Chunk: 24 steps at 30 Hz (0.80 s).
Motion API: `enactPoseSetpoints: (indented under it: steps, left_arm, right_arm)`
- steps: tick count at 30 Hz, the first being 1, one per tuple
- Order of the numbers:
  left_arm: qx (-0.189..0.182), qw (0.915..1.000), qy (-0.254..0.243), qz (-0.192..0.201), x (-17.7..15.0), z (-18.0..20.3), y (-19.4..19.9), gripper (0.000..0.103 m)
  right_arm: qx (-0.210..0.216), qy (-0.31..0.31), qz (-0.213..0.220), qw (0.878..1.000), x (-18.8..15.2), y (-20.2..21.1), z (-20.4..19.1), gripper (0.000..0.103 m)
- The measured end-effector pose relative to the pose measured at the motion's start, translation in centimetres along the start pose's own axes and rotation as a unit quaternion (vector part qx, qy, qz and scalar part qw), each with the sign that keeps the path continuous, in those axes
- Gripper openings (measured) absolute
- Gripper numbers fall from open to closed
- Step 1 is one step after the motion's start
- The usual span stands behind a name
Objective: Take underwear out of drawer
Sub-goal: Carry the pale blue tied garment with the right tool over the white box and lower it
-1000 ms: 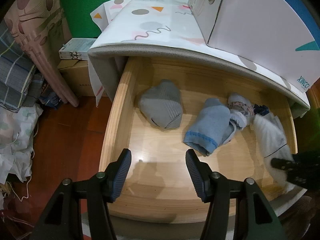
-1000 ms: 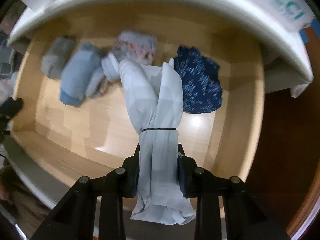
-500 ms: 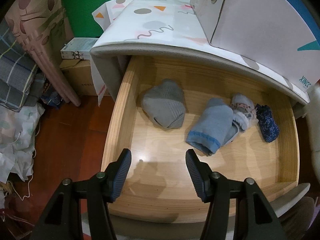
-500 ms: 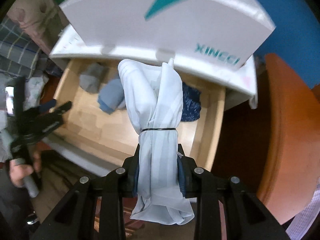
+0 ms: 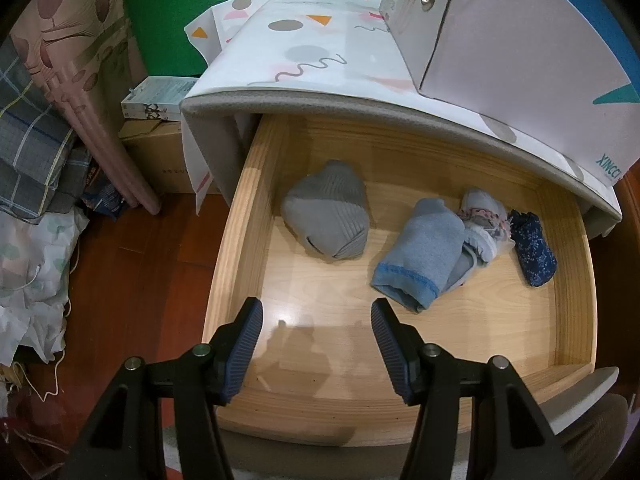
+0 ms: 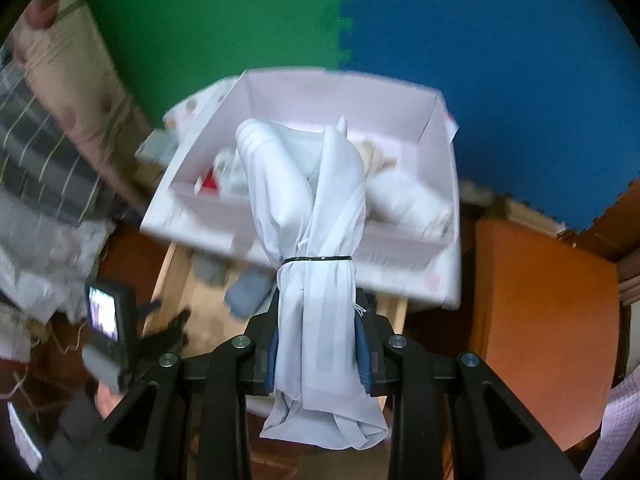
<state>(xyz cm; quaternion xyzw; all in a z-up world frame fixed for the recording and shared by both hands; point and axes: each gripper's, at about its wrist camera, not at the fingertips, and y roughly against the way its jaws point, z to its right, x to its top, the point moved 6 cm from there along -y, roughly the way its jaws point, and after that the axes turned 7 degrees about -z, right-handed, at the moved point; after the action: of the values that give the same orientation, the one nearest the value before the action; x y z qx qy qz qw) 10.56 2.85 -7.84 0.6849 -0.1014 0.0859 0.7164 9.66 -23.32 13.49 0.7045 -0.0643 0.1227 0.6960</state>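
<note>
The right gripper [image 6: 318, 354] had its fingers [image 6: 365, 354] clamped on the white underwear [image 6: 316, 264], a bundle tied with a thin black band [image 6: 316, 259], held up above the drawer [image 5: 400, 408] with its top against the open white box [image 6: 436, 152] beyond. The left gripper [image 5: 316, 348] hung over the drawer's front edge, its fingers [image 5: 248, 344] apart and gripping nothing. Farther into the drawer lay a grey roll [image 5: 326, 222] at its left, a light-blue roll [image 5: 420, 258] near its middle, then a pale patterned bundle [image 5: 482, 220] touching that, and a dark-blue piece [image 5: 534, 248] by the drawer's right wall. Behind the drawer, the box stood on the patterned desk [image 5: 312, 52]
</note>
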Motion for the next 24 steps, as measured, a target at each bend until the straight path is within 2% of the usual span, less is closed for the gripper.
enactPoseSetpoints:
  steps: [5, 11, 24]
  left_arm:
    - [0.002, 1.0000, -0.003, -0.001, 0.0, 0.0, 0.0, 0.058]
    - [0.003, 1.0000, -0.004, -0.002, 0.0, 0.1, -0.1, 0.058]
    - [0.002, 0.9999, -0.011, 0.006, 0.0, 0.5, 0.1, 0.058]
  right_arm:
    - [-0.021, -0.009, 0.017, 1.000, 4.8, -0.5, 0.8, 0.027]
    - [-0.036, -0.029, 0.003, 0.999, 8.8, -3.5, 1.8, 0.028]
    - [-0.033, -0.047, -0.032, 0.998, 11.3, -10.3, 2.0, 0.030]
